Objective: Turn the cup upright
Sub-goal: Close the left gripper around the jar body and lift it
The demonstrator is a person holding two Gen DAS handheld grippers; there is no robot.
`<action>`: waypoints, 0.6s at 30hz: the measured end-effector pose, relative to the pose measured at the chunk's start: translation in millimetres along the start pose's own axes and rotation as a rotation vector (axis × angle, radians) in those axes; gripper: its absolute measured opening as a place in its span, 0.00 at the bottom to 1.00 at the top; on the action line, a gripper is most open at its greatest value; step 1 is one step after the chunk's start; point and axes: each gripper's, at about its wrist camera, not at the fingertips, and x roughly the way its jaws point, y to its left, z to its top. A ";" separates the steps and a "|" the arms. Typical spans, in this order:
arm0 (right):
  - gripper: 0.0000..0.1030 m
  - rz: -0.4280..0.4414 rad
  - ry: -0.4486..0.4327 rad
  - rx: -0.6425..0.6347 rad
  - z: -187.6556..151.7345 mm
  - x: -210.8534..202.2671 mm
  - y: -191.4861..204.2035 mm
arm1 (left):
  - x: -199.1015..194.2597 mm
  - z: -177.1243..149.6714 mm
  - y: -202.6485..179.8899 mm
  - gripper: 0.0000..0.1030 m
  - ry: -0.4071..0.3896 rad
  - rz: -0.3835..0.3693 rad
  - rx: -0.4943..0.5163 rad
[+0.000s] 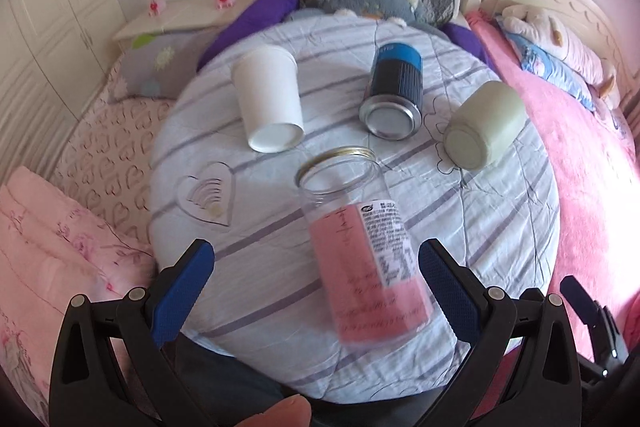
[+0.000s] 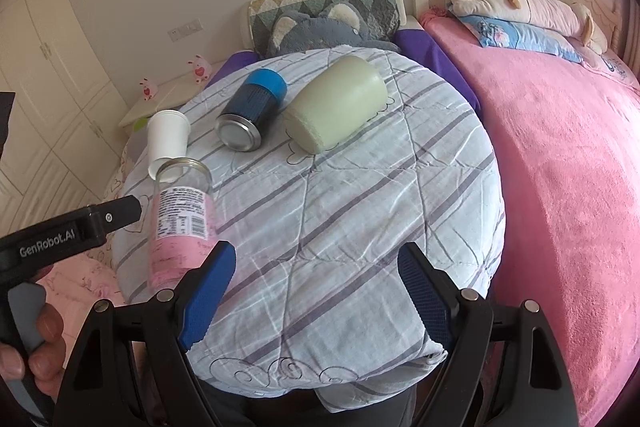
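Lying tilted between spread left gripper [image 1: 316,287] pads: clear glass jar [image 1: 360,243], pink label; right gripper [image 2: 316,291] spread, empty.

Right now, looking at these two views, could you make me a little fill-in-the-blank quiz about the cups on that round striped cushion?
1. The number of containers on the striped cushion is ____.
2. The white paper cup is not upright; it lies on its ____.
3. The clear jar between the open left hand-held gripper fingers has a label coloured ____.
4. The right hand-held gripper holds ____.

Missing words: four; side; pink; nothing
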 end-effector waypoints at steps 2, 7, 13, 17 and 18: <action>0.82 0.001 0.014 0.004 4.1 8.9 -3.8 | 11.2 3.2 -2.0 1.00 0.028 -0.008 -0.016; 0.82 0.012 0.044 0.004 13.2 30.1 -9.4 | 39.2 11.7 -4.3 1.00 0.108 -0.024 -0.062; 0.82 0.025 0.072 0.003 21.7 49.6 -13.5 | 60.9 20.6 -3.6 1.00 0.164 -0.024 -0.106; 0.82 0.028 0.081 0.004 26.7 57.1 -15.3 | 73.9 25.0 -2.8 1.00 0.194 -0.022 -0.128; 0.82 0.028 0.084 0.002 27.5 58.8 -15.5 | 76.3 25.4 -2.5 1.00 0.203 -0.025 -0.134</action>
